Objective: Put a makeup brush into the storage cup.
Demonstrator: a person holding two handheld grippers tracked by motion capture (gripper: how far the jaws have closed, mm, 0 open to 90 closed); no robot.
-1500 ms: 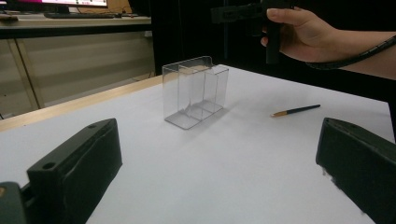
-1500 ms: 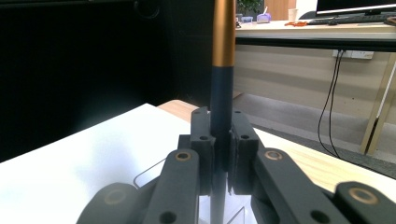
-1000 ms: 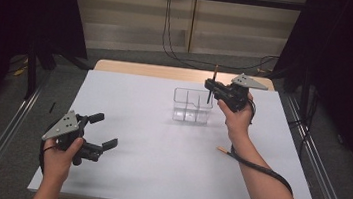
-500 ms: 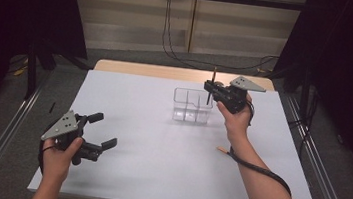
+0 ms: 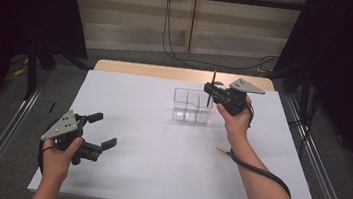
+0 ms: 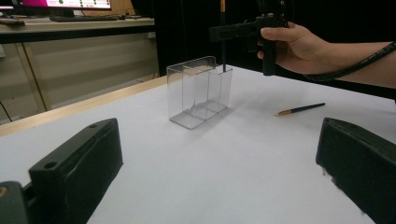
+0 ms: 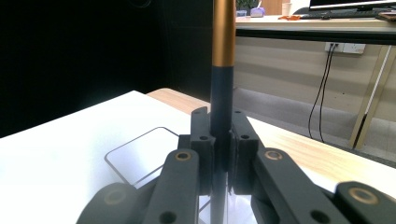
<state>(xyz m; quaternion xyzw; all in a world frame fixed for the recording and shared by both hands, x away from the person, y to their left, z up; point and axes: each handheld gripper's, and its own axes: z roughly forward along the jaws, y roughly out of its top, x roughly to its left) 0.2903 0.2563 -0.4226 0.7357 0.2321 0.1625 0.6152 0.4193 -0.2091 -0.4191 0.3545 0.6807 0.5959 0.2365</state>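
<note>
A clear plastic holder [image 5: 192, 107] [image 6: 198, 91] with three compartments stands on the white table, right of centre. My right gripper [image 5: 209, 89] [image 6: 224, 32] [image 7: 222, 135] hovers over the holder's right end, shut on a dark pen with a gold upper section [image 5: 213, 81] [image 6: 223, 49] [image 7: 223, 51]. It holds the pen upright. The pen's lower end reaches the rim of the right-hand compartment; how deep it goes I cannot tell. A second pen [image 5: 222, 149] [image 6: 300, 108] lies flat on the table beside the right forearm. My left gripper [image 5: 102, 130] [image 6: 219, 154] rests open at the front left, nothing between its fingers.
The white sheet [image 5: 151, 127] covers the table, with a bare wooden strip [image 5: 167, 72] along the far edge. Metal rails run along the floor on both sides. The right gripper's cable [image 5: 257, 169] trails along the forearm.
</note>
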